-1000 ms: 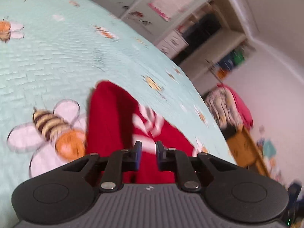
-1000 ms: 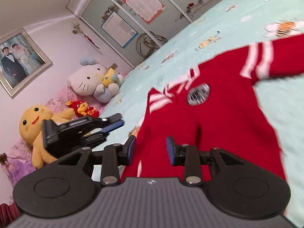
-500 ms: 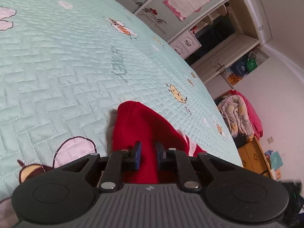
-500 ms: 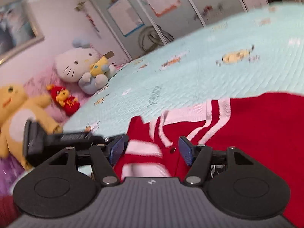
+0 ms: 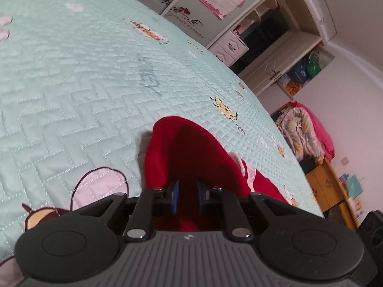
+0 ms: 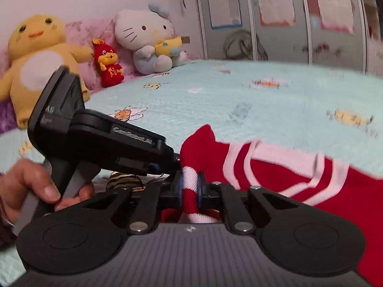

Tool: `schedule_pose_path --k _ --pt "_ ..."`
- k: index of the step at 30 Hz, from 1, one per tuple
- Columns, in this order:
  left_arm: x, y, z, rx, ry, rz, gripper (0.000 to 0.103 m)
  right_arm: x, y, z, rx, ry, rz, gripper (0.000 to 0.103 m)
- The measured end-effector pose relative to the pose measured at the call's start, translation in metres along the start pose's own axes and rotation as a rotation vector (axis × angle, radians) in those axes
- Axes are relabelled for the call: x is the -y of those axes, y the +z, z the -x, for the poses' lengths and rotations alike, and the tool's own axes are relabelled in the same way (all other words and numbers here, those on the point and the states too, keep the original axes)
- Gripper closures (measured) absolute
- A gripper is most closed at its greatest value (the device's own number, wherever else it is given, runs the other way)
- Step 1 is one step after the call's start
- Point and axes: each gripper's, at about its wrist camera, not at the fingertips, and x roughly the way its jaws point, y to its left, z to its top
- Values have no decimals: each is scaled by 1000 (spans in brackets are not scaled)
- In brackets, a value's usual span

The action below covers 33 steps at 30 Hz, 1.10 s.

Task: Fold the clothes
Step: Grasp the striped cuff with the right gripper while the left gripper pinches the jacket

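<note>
Right gripper (image 6: pixel 190 192) just closed, pinching the red sweater's (image 6: pixel 299 186) striped cuff; left gripper (image 5: pixel 187 197) pinches red cloth. Sleeve fold in hand; next, carry cuff across body.

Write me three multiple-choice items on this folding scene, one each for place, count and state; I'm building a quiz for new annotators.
1. Where does the red sweater lie?
A. on the mint quilt
B. on a wooden floor
C. in a drawer

2. How many plush toys sit at the bed's head?
A. one
B. three
C. five

3. What do the right tongs do?
A. stand wide open
B. pinch a striped cuff
C. hold a book

Key: A, quilt shows all round the sweater; B, yellow toy, small red toy, white cat toy; B, the cuff sits squeezed between the pads.
</note>
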Motion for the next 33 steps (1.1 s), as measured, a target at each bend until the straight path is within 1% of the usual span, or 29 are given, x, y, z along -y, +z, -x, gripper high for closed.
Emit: schedule_pose_path --k 2,4,5,7,8,10,13,15,18,21,22,23,25,26,27,30,31,32,33 --pt "7 3 -4 -5 -11 -13 89 7 3 9 25 -32 -54 96" --pt "16 5 -8 -6 -29 -36 88 19 5 18 53 -48 -139 96" --pt "20 6 -10 -1 -28 -62 84 26 5 23 67 -56 -181 96" --pt "26 7 -17 4 -7 -103 81 37 6 32 91 -70 -262 96" --pt "26 8 -22 3 14 -113 81 42 3 32 87 -75 -293 96" --pt "20 11 -35 -29 30 -101 81 50 -3 23 51 -106 -355 96" --pt "21 14 -30 -10 15 -107 82 61 -14 15 18 -144 -426 96" --pt "22 15 -25 4 4 -112 81 62 -15 15 28 -139 -446 96" --pt "20 16 -21 37 -1 -116 81 58 -10 25 59 -142 -432 96" --pt "10 15 -35 17 35 -67 81 56 -6 31 79 -166 -434 96" --pt "9 14 -39 18 47 -80 81 55 -7 29 72 -183 -427 96" --pt "8 14 -42 22 59 -98 86 54 -9 23 49 -196 -419 96" --pt "11 16 -44 14 79 -126 87 58 -15 7 -21 -214 -423 96" --pt "14 16 -45 9 88 -148 87 62 -18 3 -42 -210 -435 95" --pt "17 17 -44 3 98 -171 87 66 -19 5 -39 -186 -459 94" --pt "29 16 -45 -15 144 -261 87 80 -19 23 20 -104 -548 81" --pt "32 16 -46 -19 157 -278 86 81 -19 32 40 -101 -556 71" --pt "35 16 -46 -24 170 -292 85 79 -19 43 58 -116 -549 64" --pt "38 16 -47 -28 182 -307 83 74 -18 56 74 -137 -532 62"
